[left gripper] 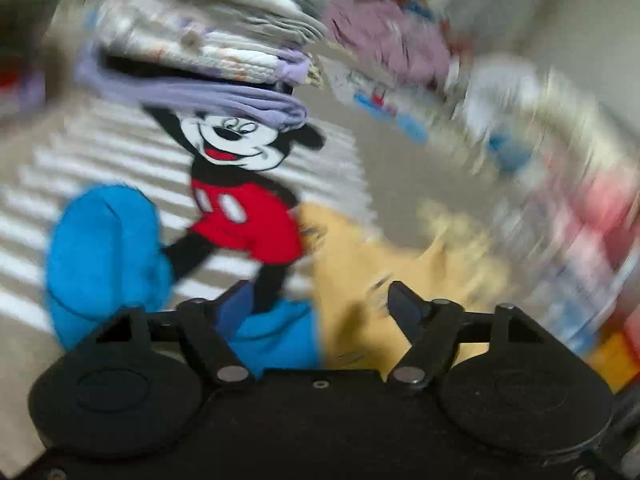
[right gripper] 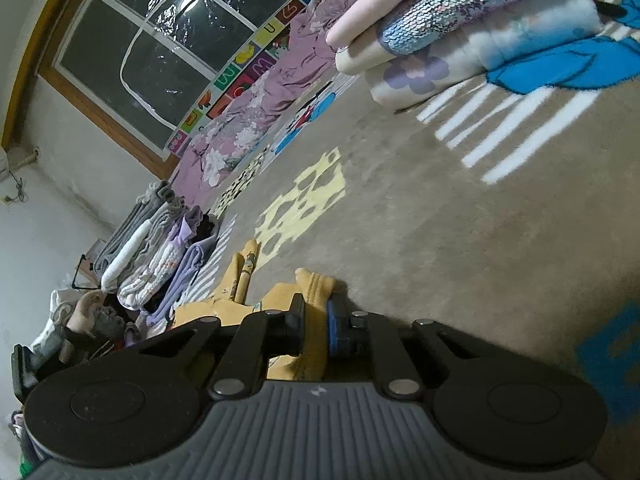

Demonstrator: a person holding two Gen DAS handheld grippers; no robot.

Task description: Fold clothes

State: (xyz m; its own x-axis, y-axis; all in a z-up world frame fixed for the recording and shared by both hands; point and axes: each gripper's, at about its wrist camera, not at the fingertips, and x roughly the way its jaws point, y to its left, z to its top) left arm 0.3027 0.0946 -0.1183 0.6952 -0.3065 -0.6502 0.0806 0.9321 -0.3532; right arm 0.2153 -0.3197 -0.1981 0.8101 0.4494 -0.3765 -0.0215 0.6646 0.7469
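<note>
A yellow garment [right gripper: 224,312] lies on the carpet. My right gripper [right gripper: 316,316] is shut on its ribbed edge, the cloth pinched between the two fingers. In the blurred left wrist view the same yellow garment [left gripper: 360,272] lies just ahead on the carpet. My left gripper [left gripper: 316,300] is open above it, its fingers wide apart and empty. A stack of folded clothes [left gripper: 208,32] stands at the far side of the carpet, also visible in the right wrist view [right gripper: 160,256].
The beige carpet [right gripper: 440,208] has a Mickey Mouse figure [left gripper: 240,184] and white stripes. Folded bedding [right gripper: 460,28] is piled at the upper right. A purple quilt [right gripper: 260,96] lies along the wall under a window [right gripper: 160,52]. More clothes [right gripper: 80,320] lie at the left.
</note>
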